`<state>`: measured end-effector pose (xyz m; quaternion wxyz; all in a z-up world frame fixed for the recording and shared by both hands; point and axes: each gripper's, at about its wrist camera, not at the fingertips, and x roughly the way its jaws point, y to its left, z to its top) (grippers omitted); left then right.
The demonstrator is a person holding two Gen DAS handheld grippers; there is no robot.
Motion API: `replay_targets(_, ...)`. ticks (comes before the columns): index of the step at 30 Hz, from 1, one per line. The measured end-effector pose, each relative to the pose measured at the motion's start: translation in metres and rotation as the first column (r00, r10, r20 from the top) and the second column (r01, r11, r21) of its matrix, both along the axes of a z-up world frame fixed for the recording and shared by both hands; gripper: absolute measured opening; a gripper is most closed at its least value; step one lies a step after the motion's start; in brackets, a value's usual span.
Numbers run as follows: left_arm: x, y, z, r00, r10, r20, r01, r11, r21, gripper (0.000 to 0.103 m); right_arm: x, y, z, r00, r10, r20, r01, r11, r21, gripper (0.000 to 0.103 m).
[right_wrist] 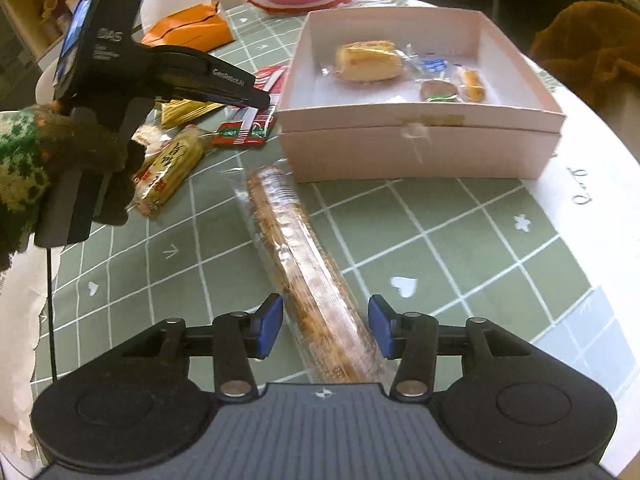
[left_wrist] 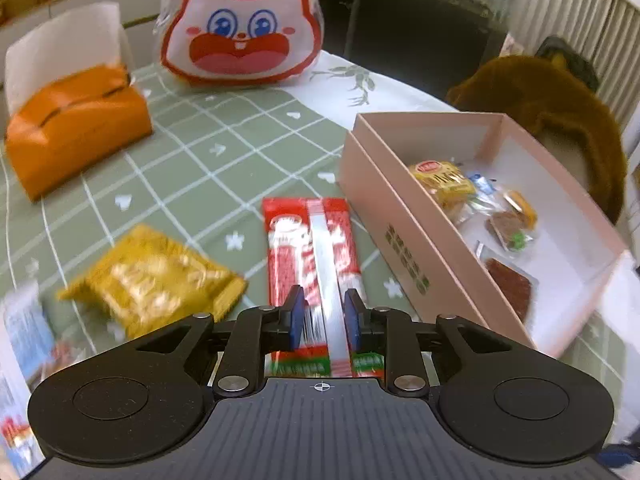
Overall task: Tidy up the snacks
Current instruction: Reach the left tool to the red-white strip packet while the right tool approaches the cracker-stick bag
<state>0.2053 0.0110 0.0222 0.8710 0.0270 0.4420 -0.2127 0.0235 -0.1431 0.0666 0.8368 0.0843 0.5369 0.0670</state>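
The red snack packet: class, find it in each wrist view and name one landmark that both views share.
Left wrist view: red snack packet at bottom centre, lengthwise between the left claw's fingers.
Right wrist view: red snack packet at upper left, under the left claw.
Shared landmark: pink box beside it.

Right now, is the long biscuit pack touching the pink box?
Cannot tell. In the right wrist view the biscuit pack's far end reaches the pink box's front wall, but no gap or contact shows plainly.
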Motion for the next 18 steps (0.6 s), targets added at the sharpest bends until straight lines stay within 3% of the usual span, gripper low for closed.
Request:
replay_targets(5,-0.021,0.019,-0.003,0.995,-0.022,-0.100,0.017,0.999,-0.048,0.016,0.003,0.003,-0.001,1.000,0.010,-0.004,-0.010,1.000,0.010,0.044)
replay_targets(16,-0.063,0.039,-0.002,0.991,0.005,-0.131,-0.019,0.994,-0.106,0.016,0.021,0.003,0.013,1.000,0.016,0.016,-0.016,1.000,0.007,0.048)
replay_targets(18,-0.070,0.044,0.006,0.994,0.018,-0.104,-0.030,0.993,-0.114,0.017,0.030,0.005,0.020,0.999,0.027,0.039,-0.028,1.000,0.011,0.050)
